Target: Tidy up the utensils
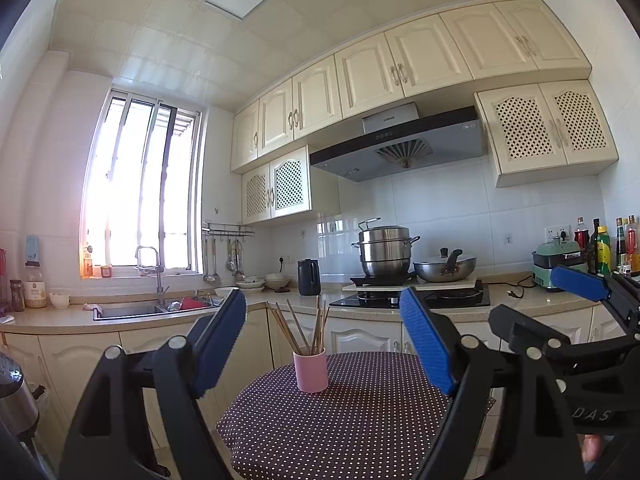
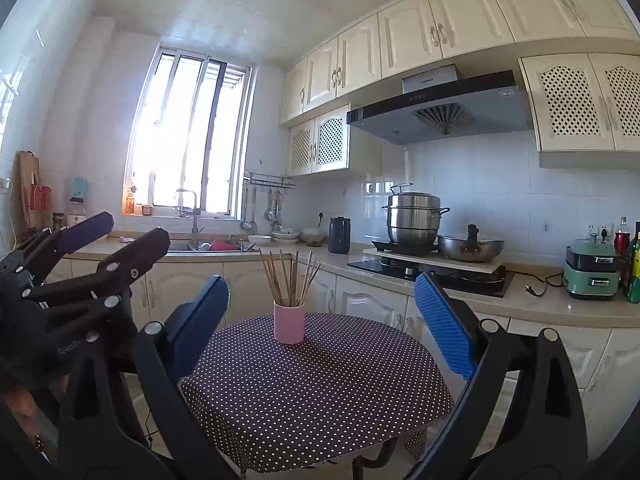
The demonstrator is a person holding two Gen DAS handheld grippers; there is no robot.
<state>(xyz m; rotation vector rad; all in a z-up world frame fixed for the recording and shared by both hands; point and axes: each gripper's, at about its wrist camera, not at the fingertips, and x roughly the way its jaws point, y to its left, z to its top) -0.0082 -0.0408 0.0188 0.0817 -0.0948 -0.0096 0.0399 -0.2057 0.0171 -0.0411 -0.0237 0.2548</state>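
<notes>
Two claws hung wide, holding nothing: left claw (image 1: 324, 334), right claw (image 2: 322, 314). Pink cup (image 1: 311, 371) stood mid-table (image 1: 360, 420), straight ahead of both. Chopsticks (image 1: 304, 328) stood up in cup, fanned out. Neither claw looked nearer.

The pink cup (image 2: 289, 322) hides the chopsticks' (image 2: 289, 280) lower ends, and their count seems too fine to tell.

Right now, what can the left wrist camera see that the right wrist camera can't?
Only the left wrist view shows the steel canister at the bottom left edge. Only the right wrist view shows the wooden cutting board leaning on the wall. Both show the pink cup of wooden chopsticks on the dark polka-dot tablecloth, and both open tools, left and right.
</notes>
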